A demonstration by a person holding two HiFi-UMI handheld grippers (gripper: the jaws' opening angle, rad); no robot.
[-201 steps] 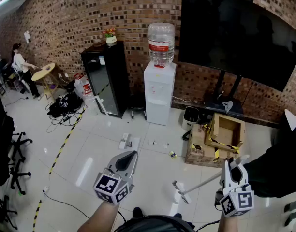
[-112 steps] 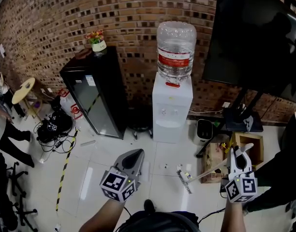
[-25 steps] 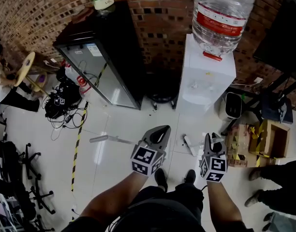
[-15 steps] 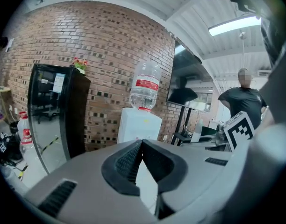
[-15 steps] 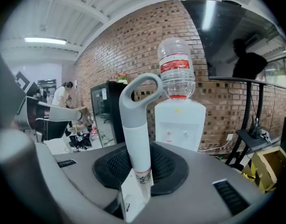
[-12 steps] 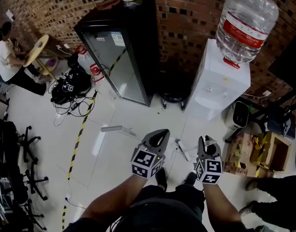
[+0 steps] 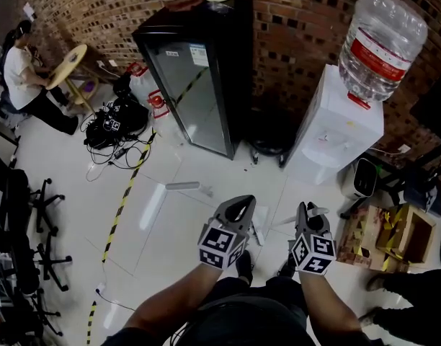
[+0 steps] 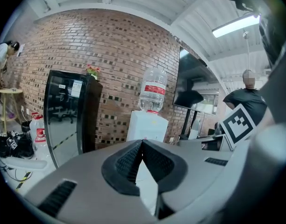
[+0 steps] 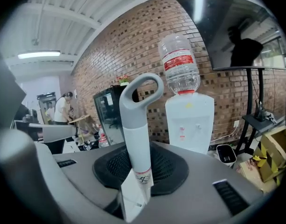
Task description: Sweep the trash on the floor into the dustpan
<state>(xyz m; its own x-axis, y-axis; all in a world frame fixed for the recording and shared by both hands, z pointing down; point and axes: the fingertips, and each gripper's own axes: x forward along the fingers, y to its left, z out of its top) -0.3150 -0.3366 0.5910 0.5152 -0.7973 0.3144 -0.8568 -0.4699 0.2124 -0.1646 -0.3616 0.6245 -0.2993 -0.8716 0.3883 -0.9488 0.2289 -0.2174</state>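
My right gripper (image 7: 312, 209) is shut on the grey broom handle (image 9: 136, 129), whose loop end stands up between the pads in the right gripper view. The broom's white head (image 7: 257, 231) hangs low between my two grippers, just in front of my shoes. My left gripper (image 7: 236, 202) is shut with nothing in it, its tips meeting (image 8: 142, 143). A grey long-handled dustpan (image 7: 183, 186) lies on the white floor, ahead and left of the left gripper. A few tiny scraps (image 7: 244, 170) lie on the tiles near the fridge's base.
A black glass-door fridge (image 7: 199, 78) and a white water dispenser (image 7: 336, 132) stand against the brick wall ahead. Cardboard boxes (image 7: 390, 240) sit at the right, cables and bags (image 7: 112, 117) at the left. Yellow-black tape (image 7: 123, 193) crosses the floor. A seated person (image 7: 22, 74) is far left.
I have come up close to the fridge and dispenser. The right gripper drew in beside the left one, and the broom head swung from the right to between them.
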